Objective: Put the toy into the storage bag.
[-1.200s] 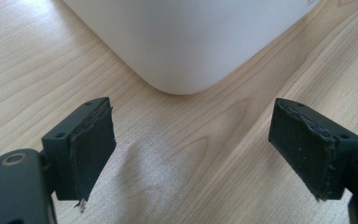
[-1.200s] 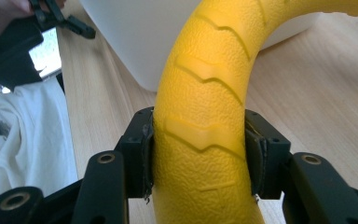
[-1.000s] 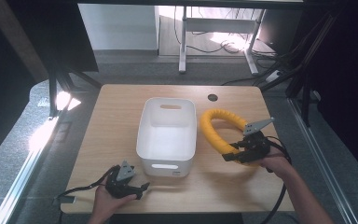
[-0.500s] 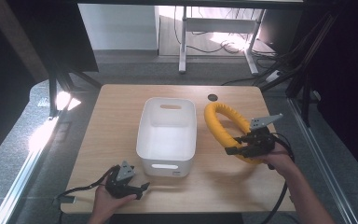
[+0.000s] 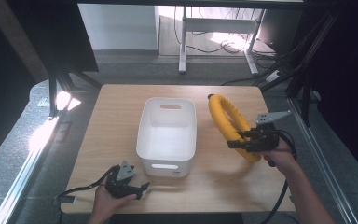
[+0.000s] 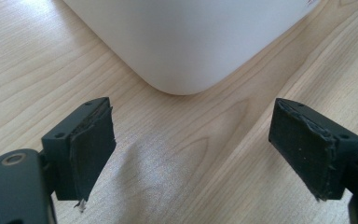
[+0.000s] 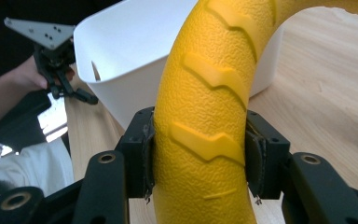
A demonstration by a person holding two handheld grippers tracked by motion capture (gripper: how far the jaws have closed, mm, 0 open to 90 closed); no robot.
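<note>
The right gripper [image 5: 242,140] had its jaws clamped on the yellow ring [image 5: 226,122], which stood at about three o'clock from the white bin [image 5: 168,135], just beside it. At the bin's seven o'clock, the left gripper [image 5: 142,189] rested on the table [image 5: 112,116], jaws apart and empty.

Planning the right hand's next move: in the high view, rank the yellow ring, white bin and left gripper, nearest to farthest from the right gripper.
1. Yellow ring: clamped in the right gripper.
2. White bin: mid-table, to its left.
3. Left gripper: at the near-left table edge.
</note>
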